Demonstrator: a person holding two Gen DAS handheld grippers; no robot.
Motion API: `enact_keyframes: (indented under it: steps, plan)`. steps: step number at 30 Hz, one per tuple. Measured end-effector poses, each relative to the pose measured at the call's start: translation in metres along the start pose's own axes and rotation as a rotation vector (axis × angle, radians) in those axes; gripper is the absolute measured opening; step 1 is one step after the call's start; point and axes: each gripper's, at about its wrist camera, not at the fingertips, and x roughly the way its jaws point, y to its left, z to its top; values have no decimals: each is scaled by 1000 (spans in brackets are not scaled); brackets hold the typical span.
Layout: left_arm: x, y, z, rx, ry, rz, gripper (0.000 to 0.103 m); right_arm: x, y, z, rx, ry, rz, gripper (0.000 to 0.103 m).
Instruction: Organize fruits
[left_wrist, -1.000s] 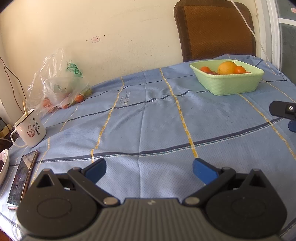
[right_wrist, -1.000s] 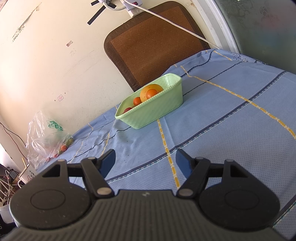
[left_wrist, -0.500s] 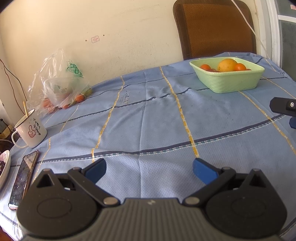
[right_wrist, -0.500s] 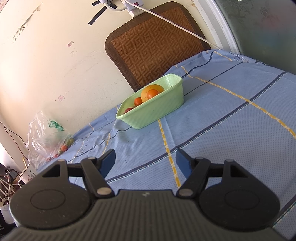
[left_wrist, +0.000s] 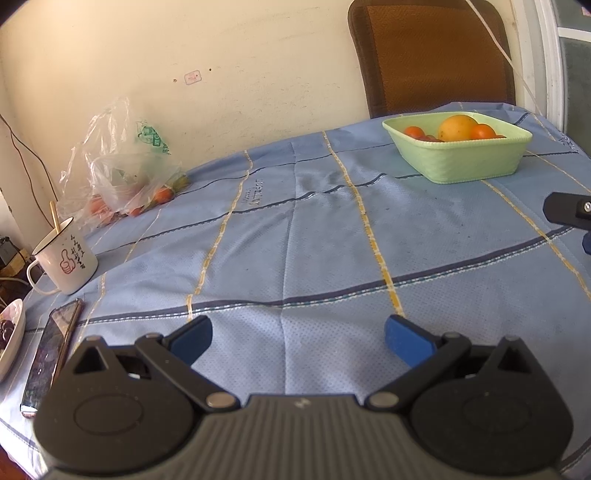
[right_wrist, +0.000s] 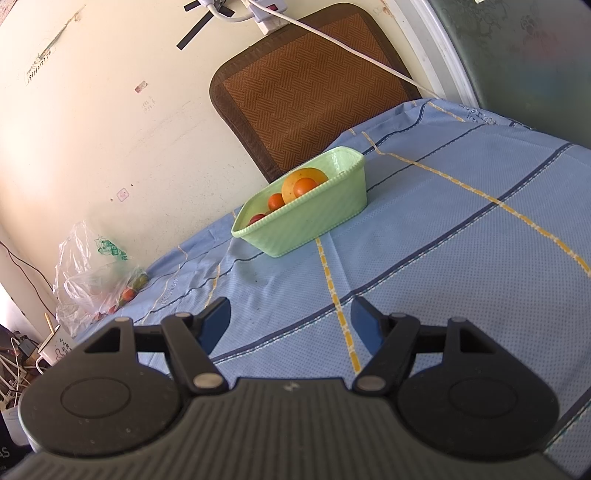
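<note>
While both tools hovered over the blue striped tablecloth (left_wrist: 295, 229), neither held anything: the left gripper (left_wrist: 298, 334) had its blue-padded fingers (left_wrist: 192, 338) spread wide above bare cloth, and the right gripper (right_wrist: 290, 319) stood likewise wide apart, its jaws empty. In the left wrist view a dark part of the right gripper poked in at the right edge, above the cloth.

Nearest on the left side of the table lay a phone (left_wrist: 50, 350), face up, with the rim of a white dish (left_wrist: 13, 339) just beside it at the frame's edge. A little farther back stood a white mug (left_wrist: 66, 258) bearing a red thumbs-up mark, a stick leaning inside it. Beyond the mug, near the wall, a crumpled clear plastic bag (left_wrist: 122, 177) rested on the cloth with small red and orange fruits (left_wrist: 160, 194) visible through it and at its mouth.

Well apart from the bag, toward the far right of the table, sat the pale green basket (left_wrist: 469, 162). It contained a large yellow-orange fruit (left_wrist: 456, 127) with smaller red-orange ones (left_wrist: 413, 132) touching it on either side. Behind the basket rose a brown woven chair back (right_wrist: 306, 85), and a white cord (right_wrist: 354, 50) ran across it from a wall socket.
</note>
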Motion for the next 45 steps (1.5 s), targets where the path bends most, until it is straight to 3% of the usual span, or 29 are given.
enact_keyframes:
  steps: [10, 28, 45]
  plan:
    - [1, 0, 2, 3, 0, 4, 103, 1, 0, 2, -7, -3, 2, 74]
    - [11, -19, 52, 35, -1, -31, 103, 16, 1, 37, -128, -19, 33, 75]
    - [19, -41, 67, 57, 12, -18, 103, 25, -12, 49, -131, -18, 41, 76]
